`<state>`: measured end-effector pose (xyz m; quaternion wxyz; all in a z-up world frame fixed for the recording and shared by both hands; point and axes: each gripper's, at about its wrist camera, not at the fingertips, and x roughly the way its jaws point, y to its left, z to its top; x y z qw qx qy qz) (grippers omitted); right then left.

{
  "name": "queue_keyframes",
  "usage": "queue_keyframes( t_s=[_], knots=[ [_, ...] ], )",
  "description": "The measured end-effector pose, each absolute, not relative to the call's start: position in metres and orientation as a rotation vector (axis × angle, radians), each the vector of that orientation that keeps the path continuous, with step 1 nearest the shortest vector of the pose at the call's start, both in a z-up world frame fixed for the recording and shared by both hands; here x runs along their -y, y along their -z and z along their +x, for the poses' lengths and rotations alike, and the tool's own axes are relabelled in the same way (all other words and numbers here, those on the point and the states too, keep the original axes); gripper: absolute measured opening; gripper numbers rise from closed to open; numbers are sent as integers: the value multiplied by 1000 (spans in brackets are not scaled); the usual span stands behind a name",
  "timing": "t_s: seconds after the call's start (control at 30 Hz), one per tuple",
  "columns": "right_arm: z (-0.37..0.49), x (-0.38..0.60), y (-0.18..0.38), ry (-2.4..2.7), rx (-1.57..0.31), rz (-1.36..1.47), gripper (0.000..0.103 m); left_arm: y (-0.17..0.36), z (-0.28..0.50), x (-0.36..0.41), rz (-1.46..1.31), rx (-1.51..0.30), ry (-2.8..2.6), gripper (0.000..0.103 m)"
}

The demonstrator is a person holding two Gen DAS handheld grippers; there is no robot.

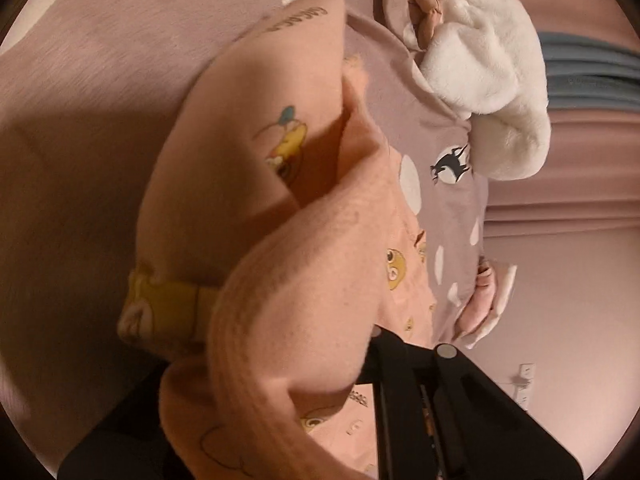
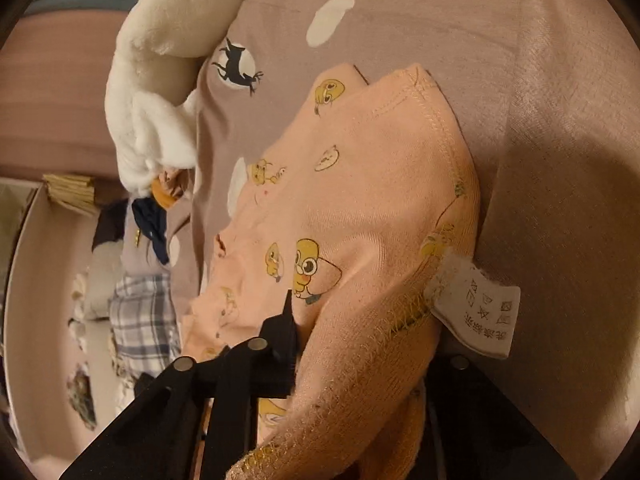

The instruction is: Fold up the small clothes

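Peach cloth is bunched up right against both cameras. It is a small peach garment (image 2: pixel 360 200) with yellow cartoon chicks printed on it, and it lies on a pinkish bed cover (image 2: pixel 540 80) with white spots. In the right wrist view, the right gripper (image 2: pixel 340 364) has its cloth draped between the two black fingers (image 2: pixel 280 344), so an edge near the white care label (image 2: pixel 476 312) seems to be pinched. In the left wrist view, the left gripper (image 1: pixel 384 364) is half hidden under a thick fold, and only one finger is seen, so it cannot be told if it is pressed shut.

Some things could go wrong from here. The cloth is rolled and puffy, so a messy fold could be made if it is not laid flat first. The edge could slip out if it is held by too little cloth. A white plush toy (image 1: pixel 488 80) is near the garment and could be bumped.

Both grippers are held low and close to the bed, and they are pointed at the garment from opposite sides.
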<state>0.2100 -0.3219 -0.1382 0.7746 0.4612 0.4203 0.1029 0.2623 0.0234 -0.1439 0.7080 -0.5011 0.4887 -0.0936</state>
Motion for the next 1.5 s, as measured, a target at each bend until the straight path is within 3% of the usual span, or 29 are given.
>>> queue_keyframes(
  t_s=[0.23,0.5,0.7,0.97,1.07,1.13,1.2,1.27,1.5],
  knots=[
    [173,321,105,-260,-872,897,16,112,228,-23,-998,-1089,210,9],
    [74,315,94,-359,-899,784,16,107,113,-48,-927,-1130,274,10],
    [28,312,124,-244,-1013,639,16,121,50,-58,-760,-1193,230,16],
    [-11,340,106,-121,-1007,526,22,99,17,-98,-692,-1194,124,25],
    [-9,350,91,-46,-978,468,26,75,16,-108,-658,-1133,75,36],
    [-1,350,83,-43,-953,449,35,53,22,-110,-662,-1056,116,64],
    [13,349,75,-100,-933,447,48,35,38,-100,-680,-1006,194,84],
    [26,349,71,-137,-922,452,57,25,52,-92,-691,-965,260,86],
    [83,361,94,-177,-988,556,57,49,131,-67,-765,-1052,346,85]
  ],
)
